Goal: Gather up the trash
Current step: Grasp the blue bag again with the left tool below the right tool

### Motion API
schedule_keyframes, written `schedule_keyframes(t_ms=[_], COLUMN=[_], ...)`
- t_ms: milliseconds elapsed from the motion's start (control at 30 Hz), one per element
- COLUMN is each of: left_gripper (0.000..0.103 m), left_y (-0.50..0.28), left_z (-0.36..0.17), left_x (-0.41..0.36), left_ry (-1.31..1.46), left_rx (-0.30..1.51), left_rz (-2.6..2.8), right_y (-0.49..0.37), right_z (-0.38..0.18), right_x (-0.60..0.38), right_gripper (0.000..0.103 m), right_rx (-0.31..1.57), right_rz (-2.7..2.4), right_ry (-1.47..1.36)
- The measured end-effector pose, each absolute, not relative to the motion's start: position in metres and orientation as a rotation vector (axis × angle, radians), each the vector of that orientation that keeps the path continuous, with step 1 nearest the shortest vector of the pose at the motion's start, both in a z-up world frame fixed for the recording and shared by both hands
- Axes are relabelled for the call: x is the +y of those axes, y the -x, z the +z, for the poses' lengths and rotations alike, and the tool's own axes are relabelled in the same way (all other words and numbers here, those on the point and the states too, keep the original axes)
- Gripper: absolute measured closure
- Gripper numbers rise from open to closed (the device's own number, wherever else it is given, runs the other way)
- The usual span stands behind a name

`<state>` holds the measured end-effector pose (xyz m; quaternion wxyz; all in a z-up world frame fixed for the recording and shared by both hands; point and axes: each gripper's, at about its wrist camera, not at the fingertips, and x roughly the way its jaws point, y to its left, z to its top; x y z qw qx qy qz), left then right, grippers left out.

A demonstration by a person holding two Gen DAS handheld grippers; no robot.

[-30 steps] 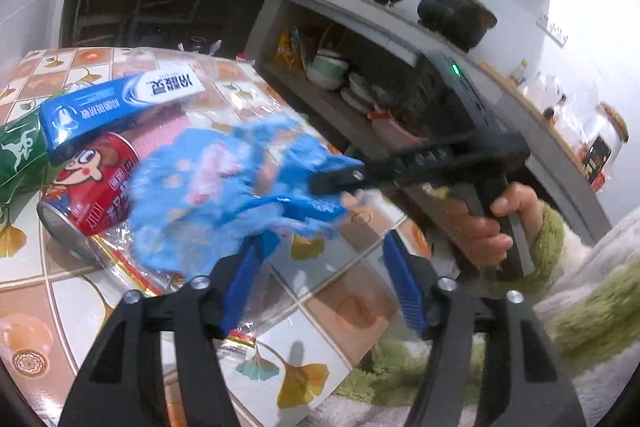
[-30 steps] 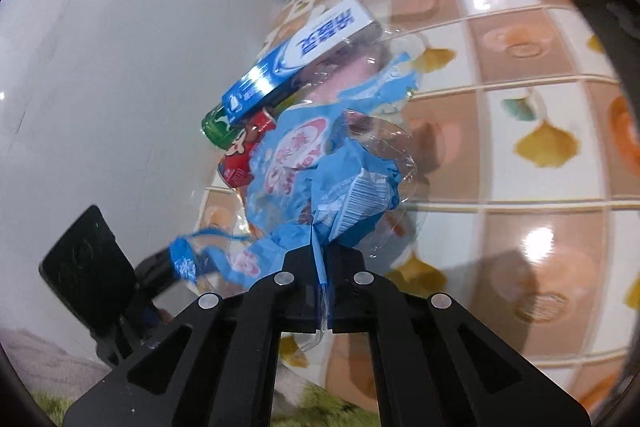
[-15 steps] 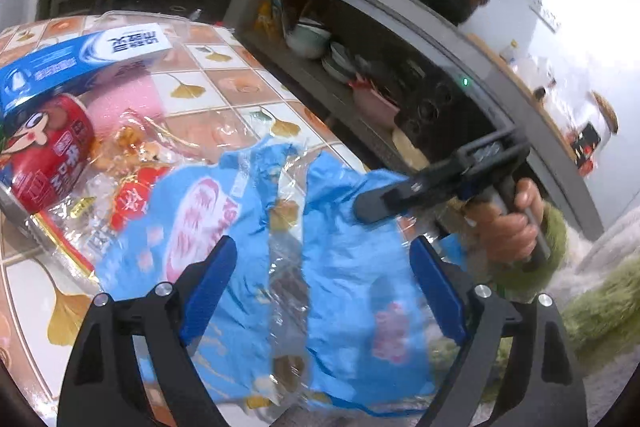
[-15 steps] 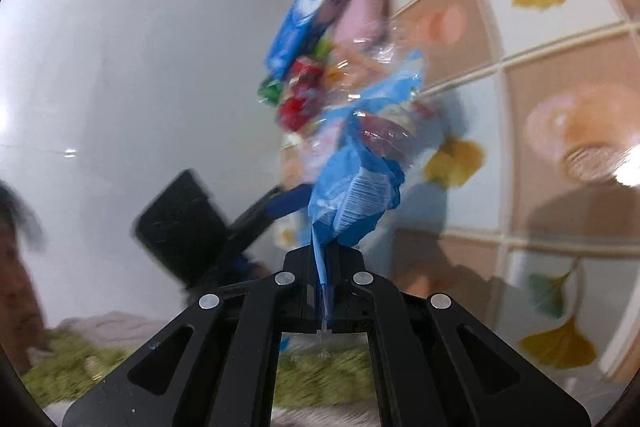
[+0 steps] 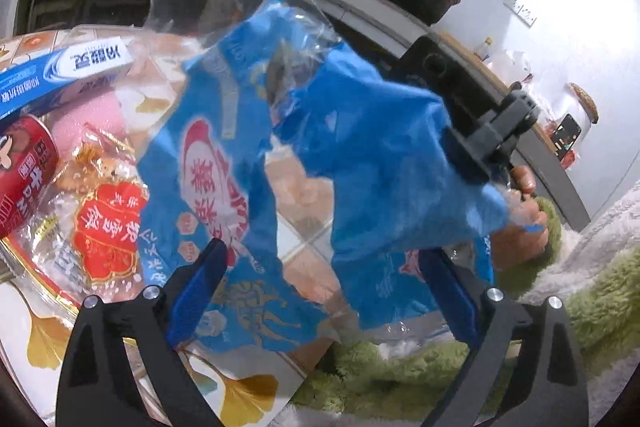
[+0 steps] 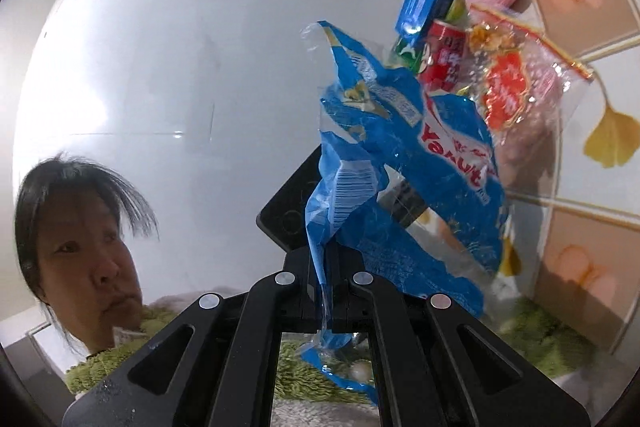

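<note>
Blue plastic wrapper [image 6: 404, 163] now hangs from the right gripper [image 6: 326, 307], jaws clamped together on its crumpled edge; a second ago it still lay bunched on the tiled table [image 6: 592, 39]. Left gripper [image 5: 320, 291] has just been opening, jaws now wide apart, blue pads [image 5: 198, 291] either side of the lifted wrapper without pressing it. Reads as a handover done: the right has the wrapper, the left is free for the next piece

Wrapper sits up off the table, spread across most of the left wrist view, near the table's front edge

Left behind in a heap on the table: clear snack bag with red label [image 5: 106, 227], red drink can [image 5: 22, 171], blue-and-white toothpaste box [image 5: 60, 73], pink sponge [image 5: 86, 119], a green can [image 6: 406, 53] half hidden under the box

In the way: hanging wrapper screens the left gripper's view of the table ahead. Clear bag overlaps the can, so the heap may shift when one piece is pulled. No bin visible in either view
</note>
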<state>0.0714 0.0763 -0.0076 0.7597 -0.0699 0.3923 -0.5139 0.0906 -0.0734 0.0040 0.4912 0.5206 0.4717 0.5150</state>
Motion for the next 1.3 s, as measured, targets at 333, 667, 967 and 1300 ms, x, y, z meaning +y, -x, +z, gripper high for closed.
schedule_keyframes(t_ms=[333, 667, 967, 1300], left_gripper=[0.040, 0.052, 0.051, 0.035], left_y=[-0.067, -0.067, -0.052, -0.046], left_z=[0.001, -0.016, -0.042, -0.051], left_x=[0.081, 0.078, 0.056, 0.058], left_ry=[0.176, 0.122, -0.048, -0.109], left_rx=[0.790, 0.831, 0.920, 0.956], left_rz=[-1.170, -1.099, -1.056, -1.017], right_y=[-0.084, -0.079, -0.068, -0.070], right_z=[-0.008, -0.036, -0.077, -0.089], right_x=[-0.103, -0.124, -0.124, -0.113], right_gripper=[0.103, 0.103, 0.103, 0.103], right_rx=[1.149, 1.208, 1.357, 1.505], right_rz=[1.233, 1.086, 0.949, 0.860], right_ry=[-1.398, -1.393, -1.339, -1.145])
